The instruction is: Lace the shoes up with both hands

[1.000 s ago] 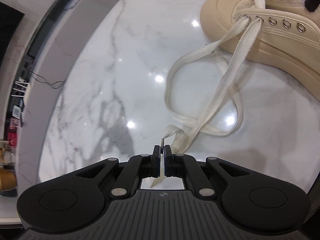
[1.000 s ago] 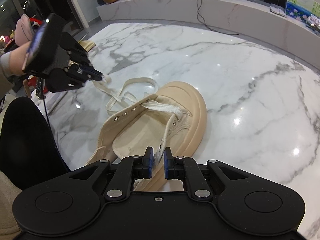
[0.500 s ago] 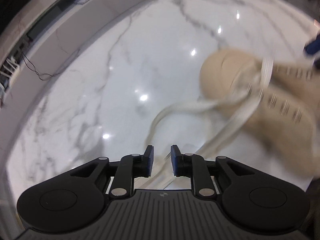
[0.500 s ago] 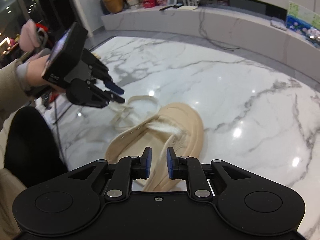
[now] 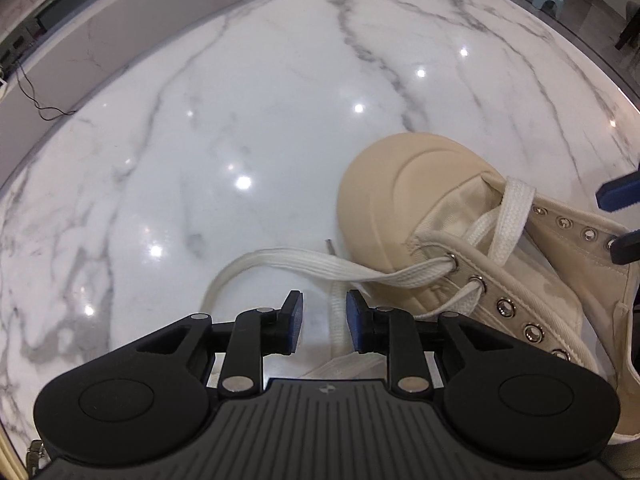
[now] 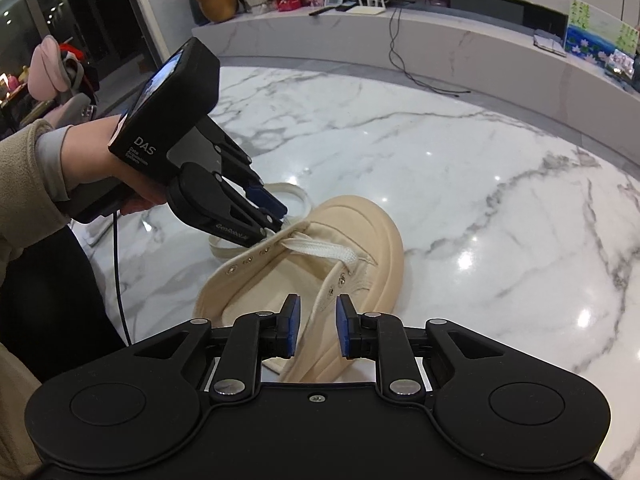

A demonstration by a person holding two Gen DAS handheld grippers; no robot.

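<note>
Left gripper (image 5: 322,317) has released the lace (image 5: 304,266); its fingers are opening, lace between them ungripped. Right gripper (image 6: 318,326) fingers are also opening, empty, above the shoe (image 6: 356,240) mid-bench (image 6: 500,168). Only the toe-end eyelets are threaded; a fresh grasp is needed.
</note>
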